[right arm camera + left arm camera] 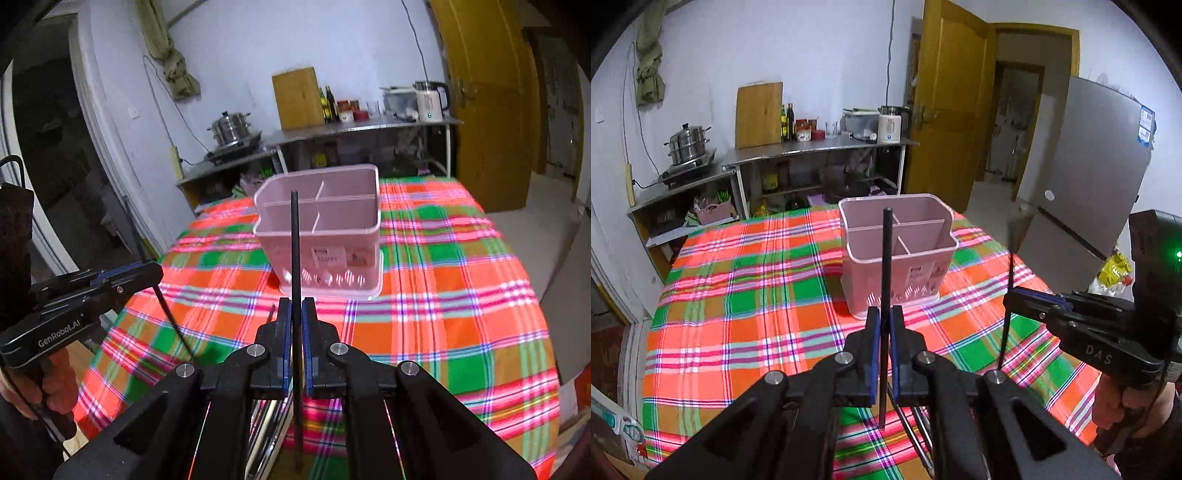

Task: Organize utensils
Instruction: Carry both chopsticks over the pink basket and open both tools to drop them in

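Plaid-clothed table (746, 280) bears pink caddy (901, 266); near edge, perhaps metal utensils (919, 435)

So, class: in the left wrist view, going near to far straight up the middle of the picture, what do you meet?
left gripper shut on a black chopstick → pink utensil holder → far edge of the plaid tablecloth → steel counter with a wooden cutting board leaning on the wall.

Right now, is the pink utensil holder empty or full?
Empty, as far as visible: the pink utensil holder stands upright, and its visible compartments show only dividers and bare walls.
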Action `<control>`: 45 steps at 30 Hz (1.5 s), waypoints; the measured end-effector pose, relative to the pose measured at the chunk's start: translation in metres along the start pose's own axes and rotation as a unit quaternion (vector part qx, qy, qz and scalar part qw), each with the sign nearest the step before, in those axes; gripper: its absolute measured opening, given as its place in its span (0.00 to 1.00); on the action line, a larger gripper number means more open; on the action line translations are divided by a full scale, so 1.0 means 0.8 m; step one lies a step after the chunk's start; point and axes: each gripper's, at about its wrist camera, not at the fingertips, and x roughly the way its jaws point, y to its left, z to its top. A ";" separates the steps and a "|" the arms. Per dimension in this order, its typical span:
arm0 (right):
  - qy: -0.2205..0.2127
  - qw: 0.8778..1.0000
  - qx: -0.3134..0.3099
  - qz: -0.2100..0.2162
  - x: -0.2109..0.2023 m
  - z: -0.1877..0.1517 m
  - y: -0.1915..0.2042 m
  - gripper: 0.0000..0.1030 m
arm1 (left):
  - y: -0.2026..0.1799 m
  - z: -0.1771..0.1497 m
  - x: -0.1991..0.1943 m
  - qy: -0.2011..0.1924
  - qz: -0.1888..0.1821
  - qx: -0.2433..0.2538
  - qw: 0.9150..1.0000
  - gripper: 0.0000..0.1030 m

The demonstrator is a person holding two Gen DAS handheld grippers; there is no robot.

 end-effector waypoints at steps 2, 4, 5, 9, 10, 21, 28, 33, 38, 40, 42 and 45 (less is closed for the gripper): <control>-0.009 1.000 -0.003 0.000 -0.008 0.006 0.001 0.05 | 0.001 0.006 -0.003 -0.005 -0.002 -0.002 1.000 0.05; -0.018 1.000 -0.007 -0.001 -0.016 0.013 0.002 0.05 | 0.004 0.013 -0.007 -0.011 -0.003 -0.003 1.000 0.05; -0.022 1.000 -0.009 -0.002 -0.018 0.015 0.002 0.05 | 0.005 0.016 -0.007 -0.012 -0.003 -0.003 1.000 0.05; -0.037 0.999 -0.013 -0.006 -0.025 0.029 0.000 0.05 | 0.009 0.033 -0.008 -0.016 -0.006 -0.007 1.000 0.05; -0.040 0.999 -0.013 -0.006 -0.026 0.032 -0.001 0.05 | 0.009 0.037 -0.008 -0.016 -0.007 -0.009 1.000 0.05; -0.102 0.995 -0.021 0.003 -0.044 0.094 0.007 0.05 | 0.015 0.098 -0.008 -0.035 -0.028 -0.025 0.999 0.05; -0.133 0.991 -0.016 0.011 -0.035 0.139 0.009 0.05 | 0.032 0.144 -0.008 -0.079 -0.035 -0.044 0.995 0.05; -0.143 0.990 -0.004 0.013 -0.013 0.163 0.005 0.05 | 0.046 0.165 0.008 -0.089 -0.038 -0.057 0.994 0.05; -0.137 0.990 0.002 0.009 0.014 0.173 -0.001 0.05 | 0.052 0.171 0.033 -0.087 -0.034 -0.055 0.994 0.05; -0.125 0.992 0.001 0.003 0.031 0.166 -0.002 0.05 | 0.055 0.165 0.049 -0.077 -0.034 -0.056 0.995 0.05; -0.113 0.994 0.004 0.001 0.044 0.159 -0.008 0.05 | 0.058 0.157 0.065 -0.066 -0.034 -0.056 0.996 0.05; -0.096 0.995 0.012 0.001 0.061 0.146 -0.018 0.05 | 0.057 0.142 0.085 -0.051 -0.028 -0.056 0.997 0.05</control>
